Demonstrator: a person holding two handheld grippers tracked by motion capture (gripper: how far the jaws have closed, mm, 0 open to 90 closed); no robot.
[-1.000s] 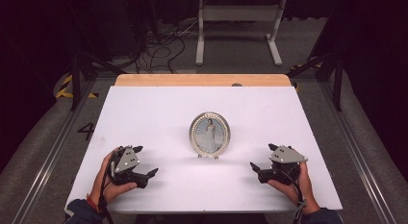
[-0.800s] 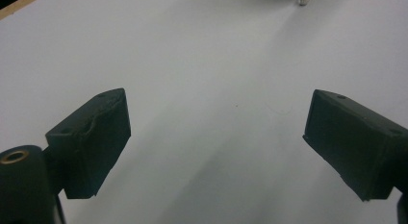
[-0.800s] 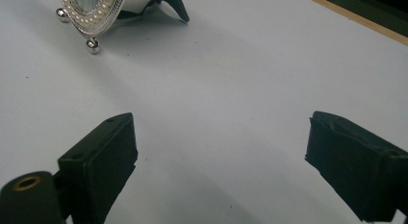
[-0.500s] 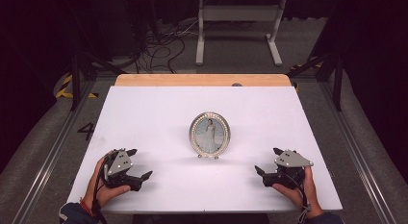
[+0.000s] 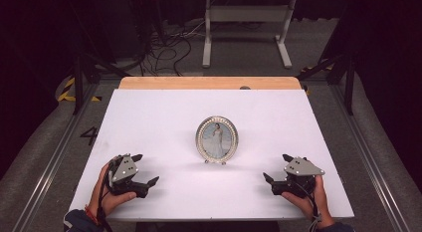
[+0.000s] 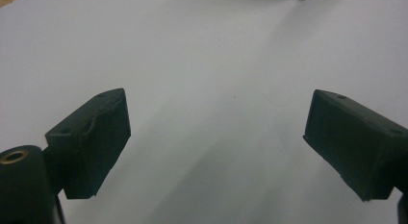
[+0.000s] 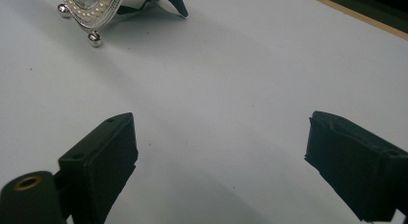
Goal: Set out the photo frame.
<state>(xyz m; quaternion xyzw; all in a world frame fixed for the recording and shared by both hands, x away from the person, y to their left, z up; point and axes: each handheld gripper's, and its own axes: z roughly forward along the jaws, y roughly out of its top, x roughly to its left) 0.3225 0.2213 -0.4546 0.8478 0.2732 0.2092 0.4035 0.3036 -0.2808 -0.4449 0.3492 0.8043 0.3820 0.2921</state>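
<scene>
The left gripper (image 5: pixel 144 171) and the right gripper (image 5: pixel 276 169) both sit low on the white table (image 5: pixel 149 117), each with its jaws spread wide and nothing between them; each gripper's own view shows two black pads far apart over bare white surface.

The oval photo frame (image 5: pixel 217 139) is the landmark here. It stands upright near the middle of the table, tilted back a little on a dark rear prop, with small ball feet (image 7: pixel 95 38) at its lower edge and a beaded silver rim around a picture of a figure in a long pale dress. It faces the person's side of the table.

The left gripper lies to the near left of the frame, the right gripper to its near right, both well apart from it and pointing roughly inward toward it. That flanking pose looks like a ready stance: with jaws parted on either side, either hand could close in on the rim, and the frame would likely need support from both sides, since a prop-backed frame tips easily.

Beyond the frame, a wooden strip (image 5: pixel 209 82) edges the far side of the table.
</scene>
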